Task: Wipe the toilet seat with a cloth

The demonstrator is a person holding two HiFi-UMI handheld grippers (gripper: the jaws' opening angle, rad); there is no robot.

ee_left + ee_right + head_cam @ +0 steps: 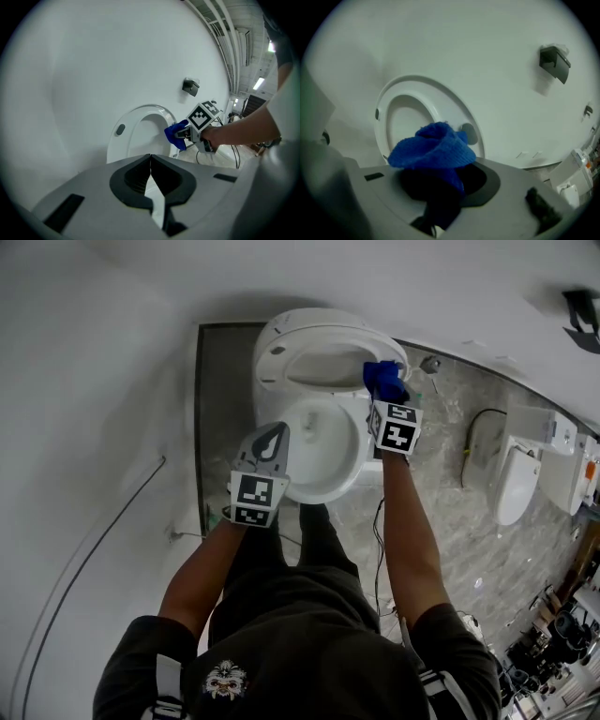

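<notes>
Two grippers: left gripper [274,439], right gripper [388,395]. One blue cloth [380,374]. One toilet [347,474] up front, with one raised seat [319,332]. One more toilet [517,486] off to the right. One black wall fitting [554,62].

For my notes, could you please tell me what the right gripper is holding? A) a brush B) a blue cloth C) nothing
B: the right gripper is shut on a bunched blue cloth.
</notes>
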